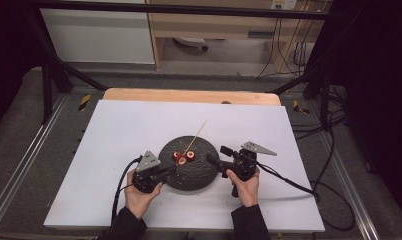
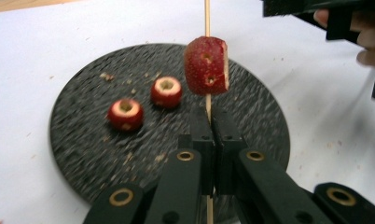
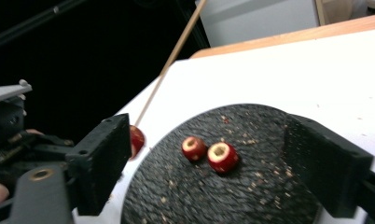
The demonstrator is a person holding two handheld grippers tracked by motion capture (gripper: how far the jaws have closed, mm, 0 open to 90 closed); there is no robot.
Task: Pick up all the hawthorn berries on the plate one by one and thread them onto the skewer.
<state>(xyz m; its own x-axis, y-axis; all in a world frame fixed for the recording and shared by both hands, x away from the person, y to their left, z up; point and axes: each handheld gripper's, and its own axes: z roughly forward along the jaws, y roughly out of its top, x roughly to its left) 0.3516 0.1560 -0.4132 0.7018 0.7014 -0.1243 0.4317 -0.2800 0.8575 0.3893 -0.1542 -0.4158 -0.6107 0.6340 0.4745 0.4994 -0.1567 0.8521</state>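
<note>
My left gripper is shut on a thin wooden skewer that runs up between its jaws. A red cored fruit piece is threaded on the skewer just past the fingertips. Two more red cored pieces lie on the round black plate. From above, the left gripper is at the plate's left rim and the skewer slants up and away. My right gripper stands open over the plate's right side, nothing between its jaws, with the two loose pieces ahead of it.
The plate rests on a white sheet covering a wooden table. Crumbs are scattered on the plate. Cables trail from both grippers. Black frame bars stand around the table.
</note>
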